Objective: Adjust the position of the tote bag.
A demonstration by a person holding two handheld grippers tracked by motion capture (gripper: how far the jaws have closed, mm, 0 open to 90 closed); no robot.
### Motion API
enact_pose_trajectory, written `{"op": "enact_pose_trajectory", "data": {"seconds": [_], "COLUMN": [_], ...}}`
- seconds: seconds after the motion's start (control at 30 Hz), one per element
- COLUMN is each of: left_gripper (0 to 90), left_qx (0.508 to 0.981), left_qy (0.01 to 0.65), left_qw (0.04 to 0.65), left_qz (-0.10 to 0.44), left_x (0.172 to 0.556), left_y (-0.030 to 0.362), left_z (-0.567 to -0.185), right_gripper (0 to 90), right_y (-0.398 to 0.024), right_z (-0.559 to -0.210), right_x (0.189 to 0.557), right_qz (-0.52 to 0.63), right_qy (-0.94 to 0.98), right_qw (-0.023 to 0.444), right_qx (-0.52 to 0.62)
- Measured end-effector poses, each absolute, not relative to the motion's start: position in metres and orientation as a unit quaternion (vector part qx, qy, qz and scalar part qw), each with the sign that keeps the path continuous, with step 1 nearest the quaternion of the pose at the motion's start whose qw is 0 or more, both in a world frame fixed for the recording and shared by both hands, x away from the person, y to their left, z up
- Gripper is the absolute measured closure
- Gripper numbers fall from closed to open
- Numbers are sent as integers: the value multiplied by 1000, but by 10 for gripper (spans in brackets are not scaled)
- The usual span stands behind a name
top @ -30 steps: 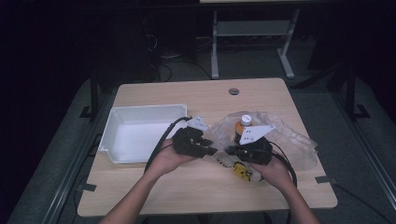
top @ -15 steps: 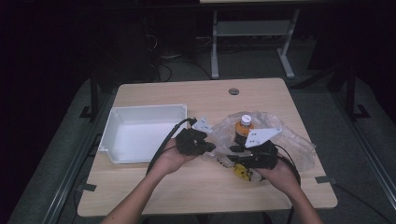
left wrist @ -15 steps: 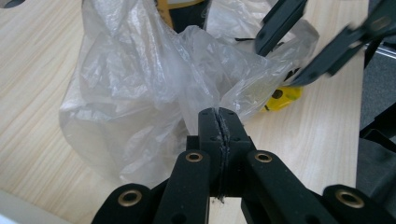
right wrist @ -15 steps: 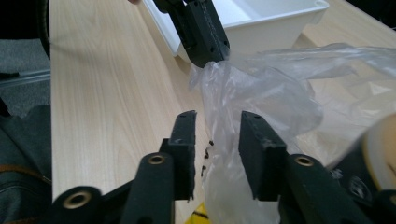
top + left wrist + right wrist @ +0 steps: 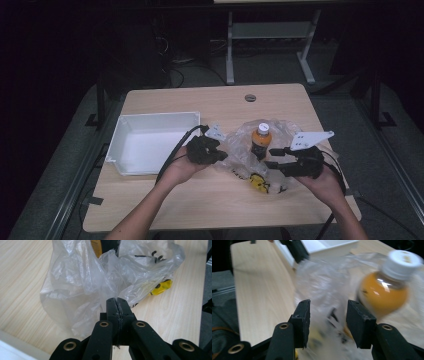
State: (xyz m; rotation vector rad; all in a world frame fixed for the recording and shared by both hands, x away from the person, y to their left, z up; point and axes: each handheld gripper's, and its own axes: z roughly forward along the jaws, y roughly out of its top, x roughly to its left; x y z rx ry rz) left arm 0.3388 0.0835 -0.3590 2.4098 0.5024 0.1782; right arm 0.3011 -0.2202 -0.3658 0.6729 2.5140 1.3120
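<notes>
The plastic bag [image 5: 82, 287], clear and crumpled, lies on the wooden table [image 5: 200, 200] just right of the white tray [image 5: 150, 145], and the left gripper [image 5: 117, 302] has its jaws clenched on a fold of the bag's edge. The right gripper [image 5: 328, 315] has just been opening, and its jaws now stand apart with loose bag film between them, not pressed. Inside the bag stands an upright bottle [image 5: 260, 140] of orange drink with a white cap, a yellow packet [image 5: 259, 183] lies beside it, and no print is sharp enough to read.
</notes>
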Motion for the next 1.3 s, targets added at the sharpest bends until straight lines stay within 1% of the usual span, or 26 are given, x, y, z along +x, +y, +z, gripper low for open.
{"op": "enact_pose_trajectory", "data": {"seconds": [0.33,0.63,0.77,0.87,0.93,1.0,1.13,1.23,1.3], "left_gripper": [899,899,899,899,899,899,899,900,900], "left_qx": [924,924,924,925,925,926,925,924,924], "left_qy": [197,196,198,198,201,200,205,217,223], "left_qw": [320,319,317,314,314,310,307,303,299], "left_qz": [73,78,79,80,81,81,85,86,88], "left_x": [342,343,344,346,347,348,352,356,360], "left_y": [88,91,94,95,96,96,97,98,98], "left_z": [-360,-360,-359,-359,-360,-360,-360,-362,-365], "right_gripper": [508,493,492,507,538,592,779,890,898], "right_y": [-252,-268,-273,-274,-273,-272,-271,-271,-272], "right_z": [-359,-353,-355,-358,-361,-362,-365,-368,-369], "right_x": [318,336,348,359,365,370,377,381,383], "right_qz": [420,386,372,359,348,337,331,331,337], "right_qy": [855,858,862,869,873,878,881,883,881], "right_qw": [149,184,182,177,175,175,166,154,150], "right_qx": [267,285,291,292,293,291,294,295,295]}}
